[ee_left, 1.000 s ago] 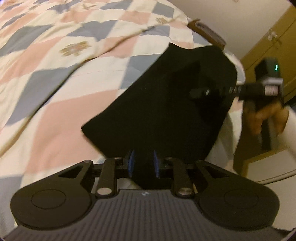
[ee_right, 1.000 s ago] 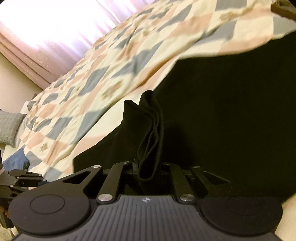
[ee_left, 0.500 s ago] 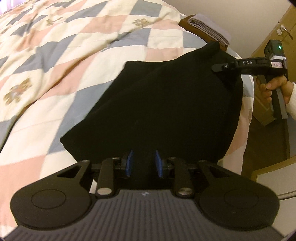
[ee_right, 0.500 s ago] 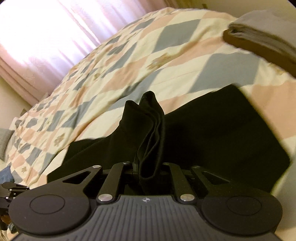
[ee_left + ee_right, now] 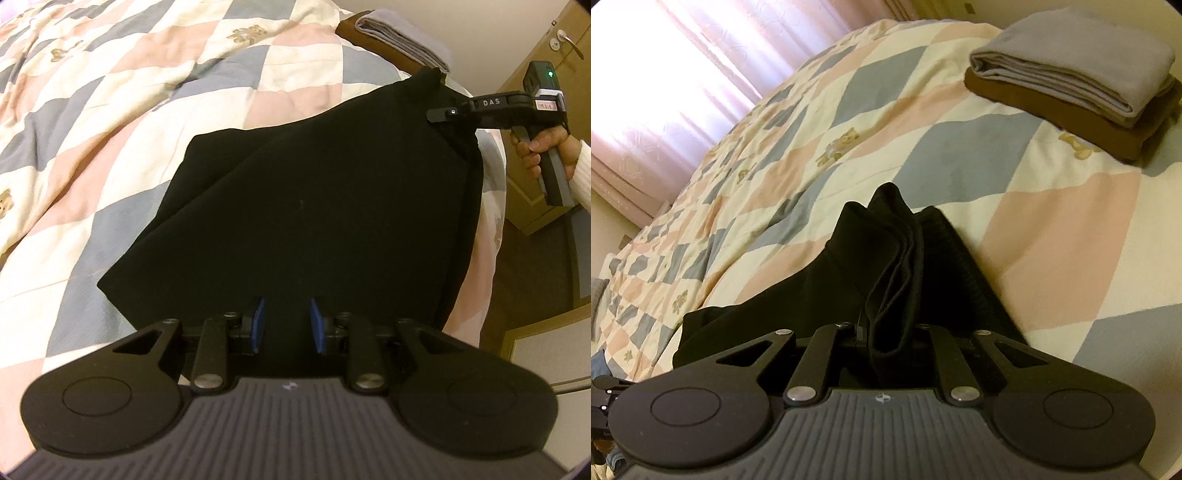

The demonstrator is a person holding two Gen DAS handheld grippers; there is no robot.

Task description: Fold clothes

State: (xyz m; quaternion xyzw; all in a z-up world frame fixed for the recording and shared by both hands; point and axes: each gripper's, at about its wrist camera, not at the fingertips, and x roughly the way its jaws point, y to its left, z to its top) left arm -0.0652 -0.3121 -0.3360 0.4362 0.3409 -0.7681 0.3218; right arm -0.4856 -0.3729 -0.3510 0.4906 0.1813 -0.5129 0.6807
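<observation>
here both grippers, left (image 5: 286, 325) and right (image 5: 888, 328), pinch the black garment (image 5: 314, 206) taut.

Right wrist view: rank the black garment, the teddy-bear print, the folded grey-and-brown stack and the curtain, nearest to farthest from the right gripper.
1. black garment, clamped in the right gripper.
2. teddy-bear print, ahead, slightly left.
3. folded grey-and-brown stack, far right.
4. curtain, beyond the bed, upper left.

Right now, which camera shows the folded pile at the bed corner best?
The right wrist view: the folded pile shows whole, grey piece on brown, resting on the quilt. The left wrist view catches only its edge past the black garment.
</observation>
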